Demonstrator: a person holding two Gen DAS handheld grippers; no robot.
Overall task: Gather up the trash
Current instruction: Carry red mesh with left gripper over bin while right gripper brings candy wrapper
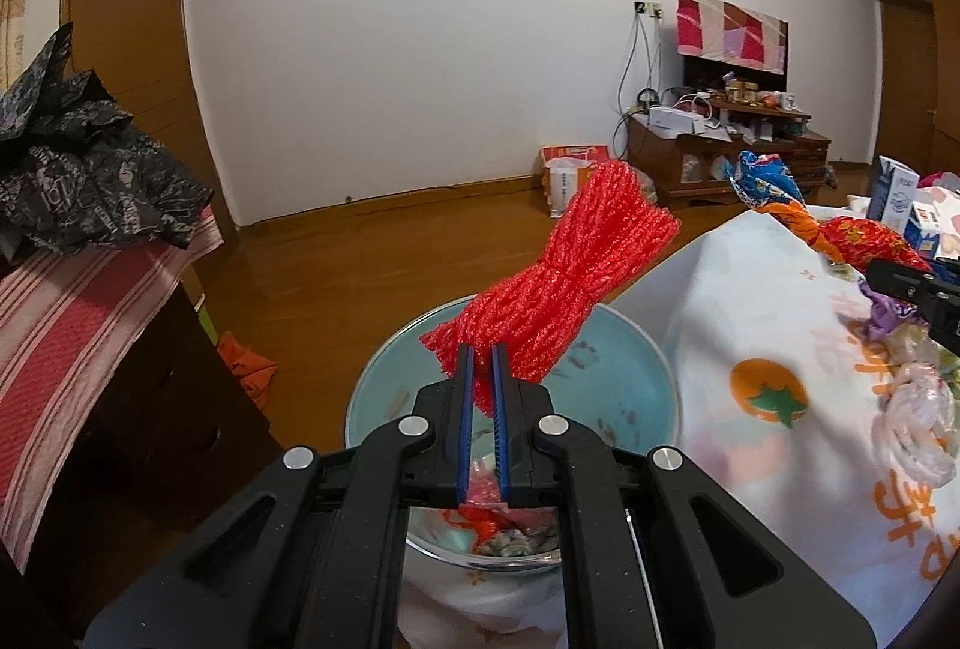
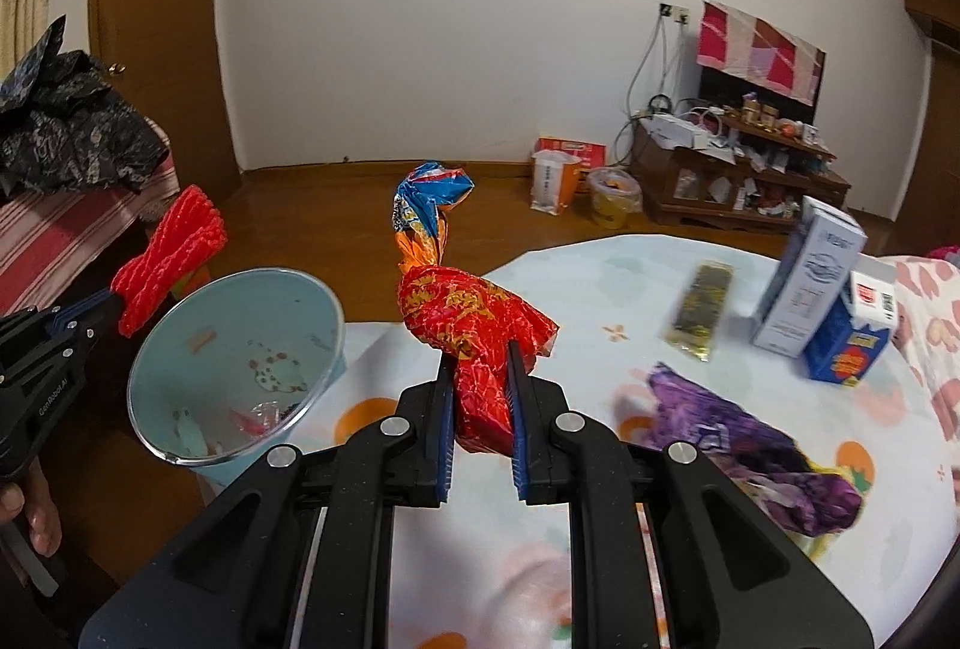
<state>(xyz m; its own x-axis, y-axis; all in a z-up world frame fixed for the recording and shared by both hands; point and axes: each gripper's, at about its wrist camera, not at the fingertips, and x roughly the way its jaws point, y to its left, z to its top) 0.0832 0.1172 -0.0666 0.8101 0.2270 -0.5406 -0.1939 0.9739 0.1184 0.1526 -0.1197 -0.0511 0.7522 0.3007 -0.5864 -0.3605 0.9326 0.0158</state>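
Red mesh netting [image 1: 552, 283] bunched in left jaws above bin [image 1: 636, 349], crumpled twisted red-orange wrapper [image 2: 474, 337] clamped in right jaws

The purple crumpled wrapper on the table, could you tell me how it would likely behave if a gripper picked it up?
The purple wrapper looks like thin crinkled foil, so it is probably very light and floppy, likely crushing between the fingers. Its glossy surface may be somewhat slippery. Lying flat on the tablecloth, it should slide rather than roll if pushed.
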